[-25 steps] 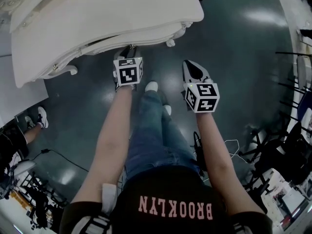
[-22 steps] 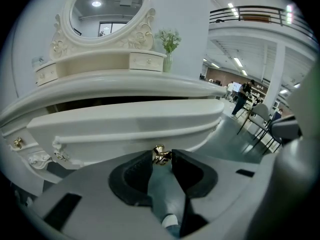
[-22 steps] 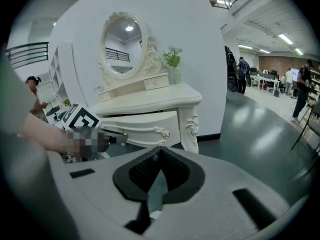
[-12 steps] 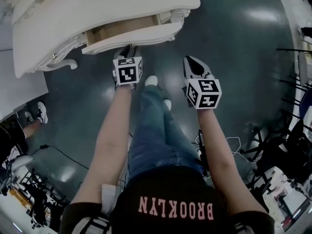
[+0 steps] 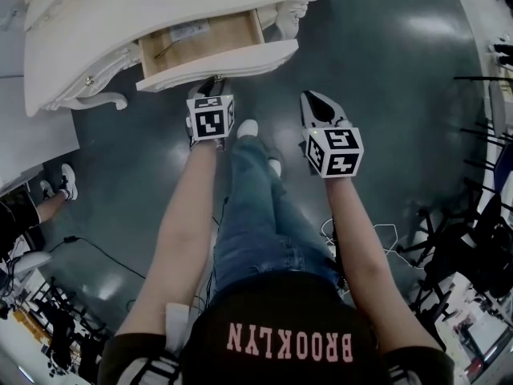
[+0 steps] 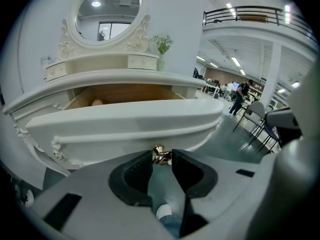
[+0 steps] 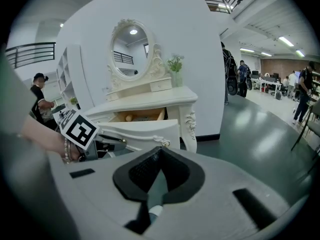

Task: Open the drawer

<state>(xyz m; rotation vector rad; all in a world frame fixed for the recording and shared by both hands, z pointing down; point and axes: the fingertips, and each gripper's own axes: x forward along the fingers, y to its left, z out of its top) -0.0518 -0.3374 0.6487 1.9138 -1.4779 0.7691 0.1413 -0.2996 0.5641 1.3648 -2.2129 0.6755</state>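
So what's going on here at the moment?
A person is working with two handheld grippers at a white carved dressing table. The left gripper is clamped on the small gold knob of the table's curved white drawer, which stands partly pulled out, its bare wooden inside showing. The right gripper hangs off to the side over the dark floor, jaws shut and empty.

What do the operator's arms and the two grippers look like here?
The left gripper and right gripper have pale grey shells with black pads. Each carries a white cube printed with black square markers. The forearms are bare, with a bracelet on the left wrist. The top is black with pink lettering.
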